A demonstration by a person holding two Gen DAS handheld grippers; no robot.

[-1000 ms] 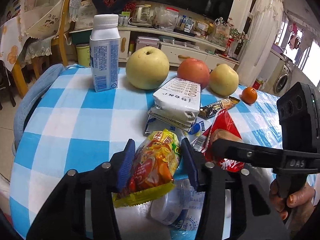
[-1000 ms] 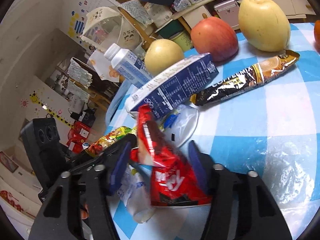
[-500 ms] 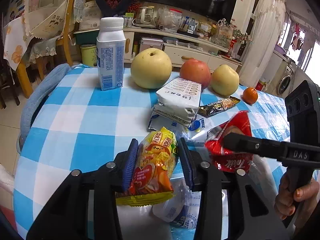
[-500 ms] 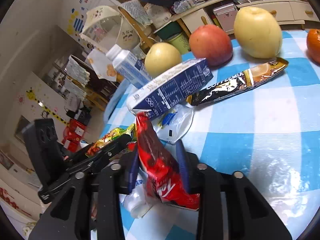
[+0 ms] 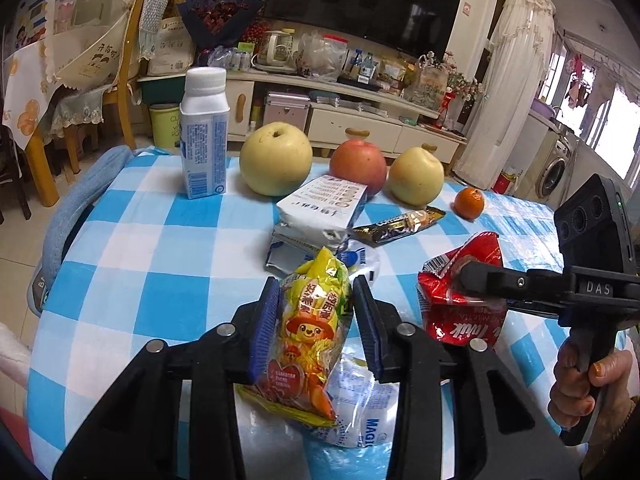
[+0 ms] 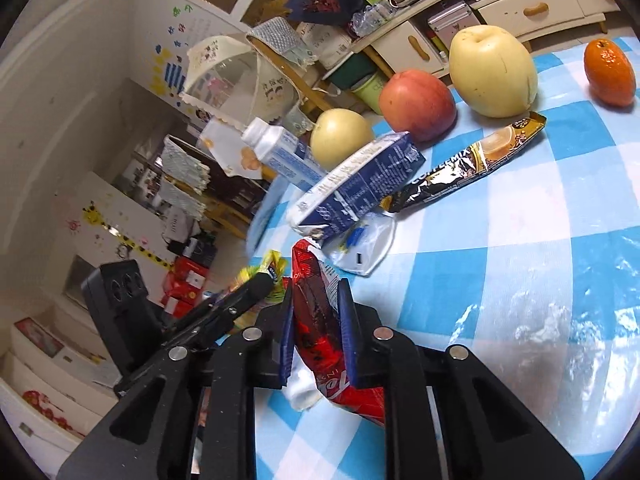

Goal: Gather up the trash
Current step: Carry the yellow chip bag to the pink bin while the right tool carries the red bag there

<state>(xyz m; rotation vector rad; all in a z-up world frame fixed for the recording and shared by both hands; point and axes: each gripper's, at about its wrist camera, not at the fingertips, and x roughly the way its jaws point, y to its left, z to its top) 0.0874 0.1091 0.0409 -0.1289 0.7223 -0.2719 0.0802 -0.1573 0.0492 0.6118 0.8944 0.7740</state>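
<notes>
My left gripper [image 5: 316,300] is shut on a yellow snack wrapper [image 5: 312,328] and holds it above the blue-checked table [image 5: 160,240]. My right gripper [image 6: 316,304] is shut on a red wrapper [image 6: 316,320], lifted off the cloth; it also shows at the right of the left wrist view [image 5: 464,300]. A crushed white-and-blue carton [image 5: 324,208], a clear plastic wrapper [image 5: 356,260] and a black coffee-mix sachet [image 5: 400,222] lie at the table's middle. A white plastic bag [image 5: 360,400] lies under the left gripper.
A white milk bottle [image 5: 204,136] stands at the back left. Two yellow pears [image 5: 276,160], a red apple [image 5: 358,162] and a small orange [image 5: 468,202] sit along the back. A chair and a TV cabinet stand behind the table.
My right gripper has closed on the red wrapper and raised it. My left gripper has lifted the yellow wrapper a little higher and stays shut on it.
</notes>
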